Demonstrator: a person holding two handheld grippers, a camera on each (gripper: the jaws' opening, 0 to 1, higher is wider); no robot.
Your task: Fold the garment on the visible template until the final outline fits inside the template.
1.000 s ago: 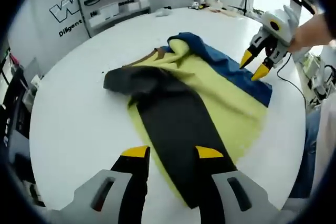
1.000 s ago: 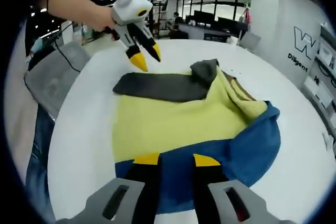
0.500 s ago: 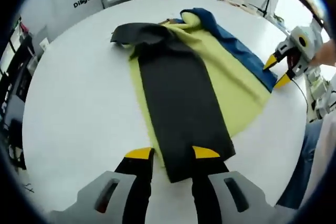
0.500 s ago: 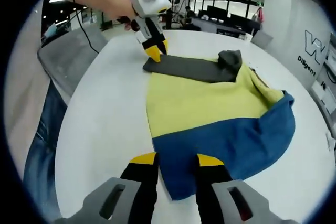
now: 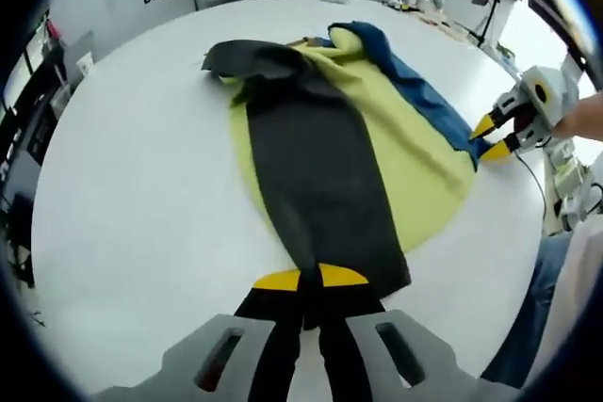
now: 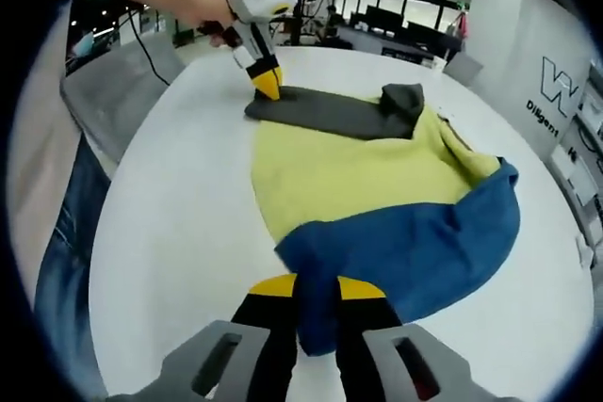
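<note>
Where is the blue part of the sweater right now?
In the right gripper view the blue part lies nearest the camera on the white table, below the yellow panel, with its corner between the right gripper jaws.

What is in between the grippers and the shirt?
Nothing visible. The left gripper has its jaws closed on the garment's dark grey end, and the right gripper pinches its blue edge on the white table.

One garment [image 5: 358,138], one table [image 5: 141,185], two grippers [image 5: 310,279] [image 6: 317,286]
</note>
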